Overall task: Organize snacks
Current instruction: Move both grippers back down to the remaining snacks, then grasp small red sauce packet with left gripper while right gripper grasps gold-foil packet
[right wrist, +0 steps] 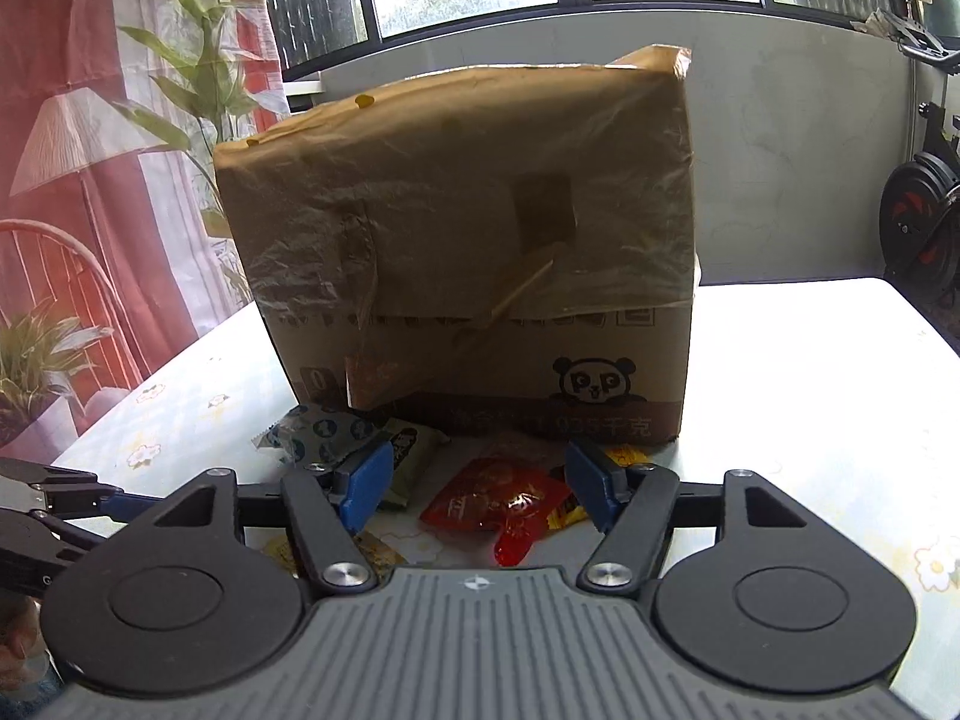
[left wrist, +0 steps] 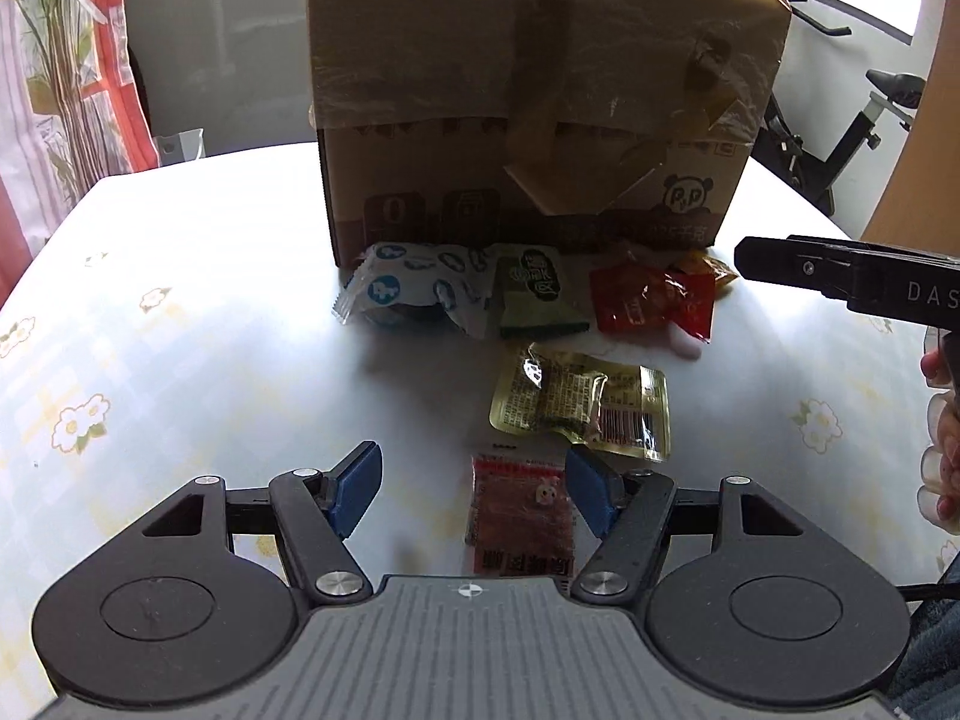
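Blue-padded jaws of my left gripper (left wrist: pixel 474 495) stand wide and empty over a pink-red snack packet (left wrist: pixel 521 516), the item farthest from the cardboard box (left wrist: pixel 540 138), with a clear yellowish packet (left wrist: pixel 579 408) just beyond it toward the box. My right gripper (right wrist: pixel 480 489) is also wide and holds nothing, its pads either side of a red sachet (right wrist: pixel 492 501) near the box. Against the box's foot lie a white-and-blue wrapper (left wrist: pixel 408 291), a green packet (left wrist: pixel 537 297) and a small yellow packet (right wrist: pixel 624 456), all on the flowered tablecloth (left wrist: pixel 180 330).
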A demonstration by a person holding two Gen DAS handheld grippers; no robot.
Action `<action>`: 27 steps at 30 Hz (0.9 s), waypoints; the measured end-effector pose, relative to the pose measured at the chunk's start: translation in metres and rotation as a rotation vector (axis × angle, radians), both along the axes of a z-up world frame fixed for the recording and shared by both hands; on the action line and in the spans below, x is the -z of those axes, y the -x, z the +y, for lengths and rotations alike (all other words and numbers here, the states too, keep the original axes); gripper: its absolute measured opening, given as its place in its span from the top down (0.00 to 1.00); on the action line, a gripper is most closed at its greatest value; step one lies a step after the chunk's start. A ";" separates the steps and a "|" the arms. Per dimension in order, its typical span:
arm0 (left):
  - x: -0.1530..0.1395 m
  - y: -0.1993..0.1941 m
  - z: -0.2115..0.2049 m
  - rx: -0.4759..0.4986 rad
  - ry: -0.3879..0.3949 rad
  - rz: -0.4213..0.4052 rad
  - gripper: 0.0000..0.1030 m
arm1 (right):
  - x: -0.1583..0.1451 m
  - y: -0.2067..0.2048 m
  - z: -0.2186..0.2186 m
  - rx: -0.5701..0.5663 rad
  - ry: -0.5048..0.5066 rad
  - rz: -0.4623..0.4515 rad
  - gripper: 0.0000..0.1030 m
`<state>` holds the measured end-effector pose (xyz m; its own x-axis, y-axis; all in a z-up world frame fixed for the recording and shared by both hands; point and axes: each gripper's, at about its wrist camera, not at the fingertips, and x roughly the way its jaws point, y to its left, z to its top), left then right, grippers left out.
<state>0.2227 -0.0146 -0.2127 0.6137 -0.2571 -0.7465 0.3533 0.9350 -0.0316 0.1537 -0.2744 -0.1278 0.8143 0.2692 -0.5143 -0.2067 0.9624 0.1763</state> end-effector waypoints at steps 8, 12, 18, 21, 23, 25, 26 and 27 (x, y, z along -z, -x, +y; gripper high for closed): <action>0.013 0.013 -0.014 0.053 -0.077 0.032 0.33 | 0.016 0.007 0.005 -0.072 0.004 0.053 0.34; 0.011 0.017 -0.011 0.067 -0.075 0.006 0.59 | 0.021 0.006 0.011 -0.115 0.000 0.074 0.34; 0.006 0.017 0.009 -0.026 -0.041 0.000 0.61 | 0.027 0.005 0.022 -0.188 0.011 0.097 0.35; -0.003 0.016 0.025 -0.091 0.012 -0.029 0.61 | 0.034 -0.001 0.032 -0.240 0.057 0.122 0.35; -0.009 0.016 0.032 -0.129 0.025 -0.054 0.61 | 0.037 -0.007 0.042 -0.296 0.097 0.123 0.35; -0.013 0.016 0.039 -0.159 0.045 -0.067 0.61 | 0.037 -0.014 0.050 -0.340 0.124 0.112 0.34; -0.014 0.014 0.040 -0.172 0.058 -0.071 0.61 | 0.037 -0.018 0.056 -0.369 0.136 0.105 0.34; -0.015 0.013 0.041 -0.182 0.067 -0.072 0.61 | 0.037 -0.021 0.059 -0.392 0.144 0.102 0.34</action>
